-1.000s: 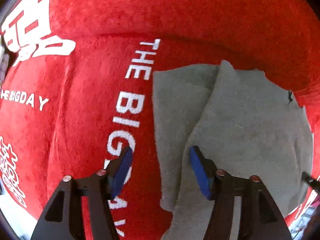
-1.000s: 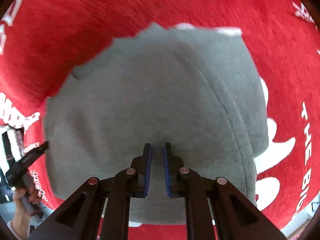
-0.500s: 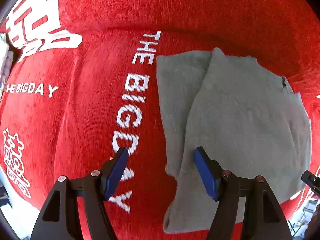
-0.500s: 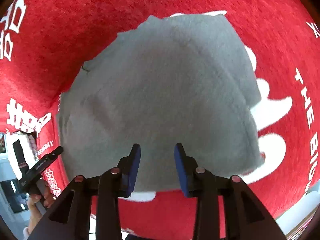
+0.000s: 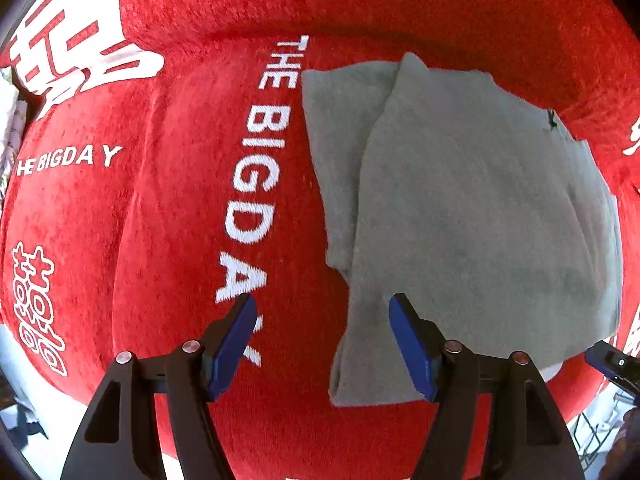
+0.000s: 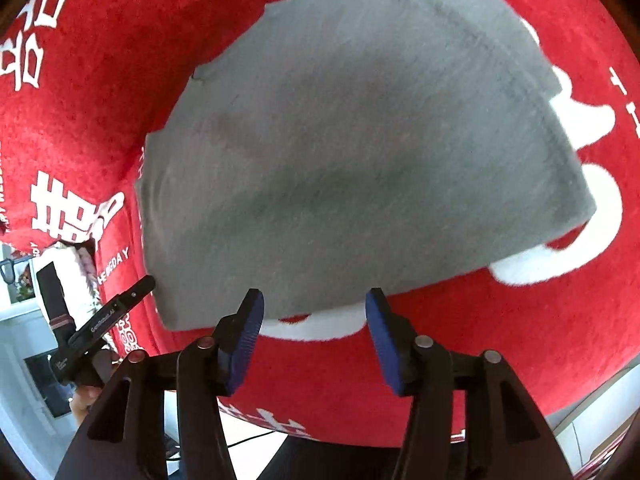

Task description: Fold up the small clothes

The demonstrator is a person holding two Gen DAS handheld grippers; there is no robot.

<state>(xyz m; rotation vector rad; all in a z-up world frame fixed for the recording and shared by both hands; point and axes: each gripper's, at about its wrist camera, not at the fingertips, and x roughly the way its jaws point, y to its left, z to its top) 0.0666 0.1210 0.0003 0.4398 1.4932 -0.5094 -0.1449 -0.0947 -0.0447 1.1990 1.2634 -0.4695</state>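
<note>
While both grippers hover with jaws wide and empty, left gripper (image 5: 322, 340) and right gripper (image 6: 314, 336), folded grey garment (image 6: 360, 160) lies flat on red blanket (image 5: 160, 220), at twelve o'clock from right jaws.

The folded grey fabric garment (image 5: 472, 216) (image 6: 360, 152) on the red printed cloth (image 5: 160, 220) (image 6: 480, 340) is viewed closely, downward, by both wrist cameras, from opposite sides.

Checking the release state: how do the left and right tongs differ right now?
The left tongs straddle the grey garment's side edge, one pad over the red cloth; the right tongs sit just short of the garment's near edge. The left gap looks slightly wider. Both are open, empty, with blue pads.
</note>
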